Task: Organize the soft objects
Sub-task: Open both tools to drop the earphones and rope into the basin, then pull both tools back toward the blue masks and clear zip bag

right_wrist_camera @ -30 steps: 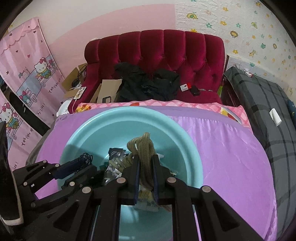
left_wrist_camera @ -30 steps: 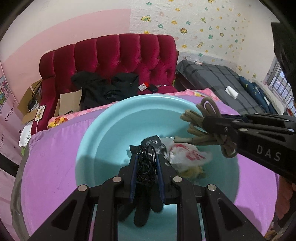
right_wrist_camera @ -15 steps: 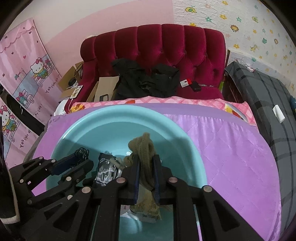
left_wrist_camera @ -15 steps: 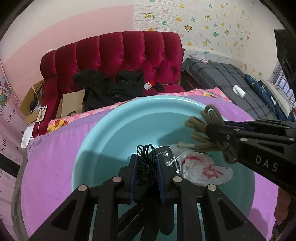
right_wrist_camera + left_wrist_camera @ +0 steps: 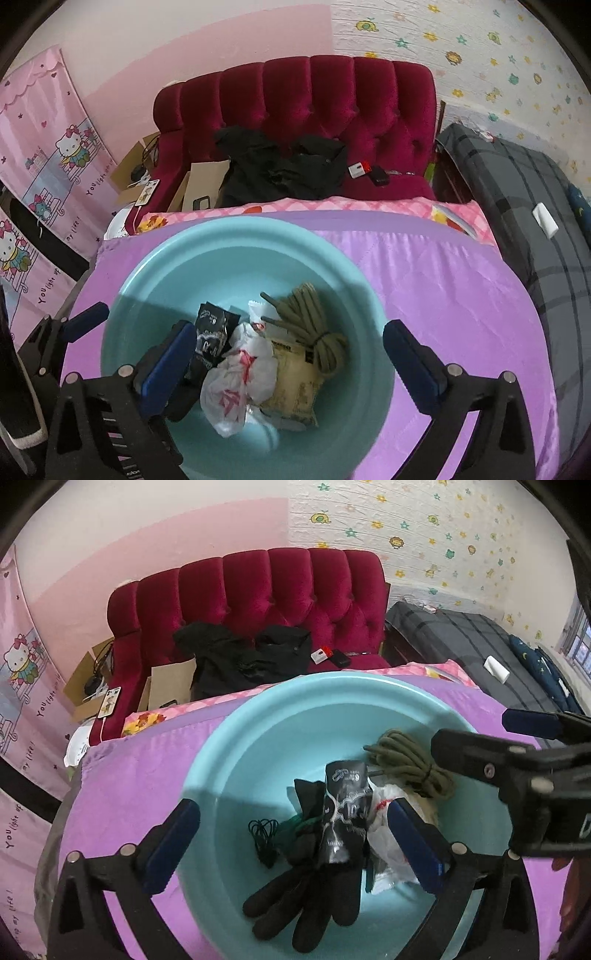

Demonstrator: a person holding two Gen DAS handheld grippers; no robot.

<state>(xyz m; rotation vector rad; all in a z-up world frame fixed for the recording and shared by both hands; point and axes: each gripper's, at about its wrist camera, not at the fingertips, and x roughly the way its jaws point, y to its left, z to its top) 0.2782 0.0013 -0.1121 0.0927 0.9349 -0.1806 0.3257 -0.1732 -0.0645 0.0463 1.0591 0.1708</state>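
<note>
A light-blue basin (image 5: pixel 221 738) (image 5: pixel 147 266) stands on a purple quilt (image 5: pixel 443 295). In it lie a coiled olive rope (image 5: pixel 314 332) (image 5: pixel 410 764), a small black cable (image 5: pixel 264 834), black gloves (image 5: pixel 306 897), a black packet (image 5: pixel 343 812) (image 5: pixel 210 332), a white plastic bag (image 5: pixel 240 376) and a beige packet (image 5: pixel 291 380). My left gripper (image 5: pixel 291 812) hangs over the basin, its jaws opening wide, with the cable loose below them. Over the rope, my right gripper (image 5: pixel 288 332) is opening too, and nothing is pressed between its pads.
A red tufted sofa (image 5: pixel 332 110) with black clothes (image 5: pixel 280 170) and cardboard stands behind the quilt. A grey plaid bed (image 5: pixel 535 206) runs along the right. A pink cartoon curtain (image 5: pixel 44 147) hangs at the left.
Both grippers went from shut to wide open. The black cable left the left gripper and the olive rope left the right one; both now lie in the basin.
</note>
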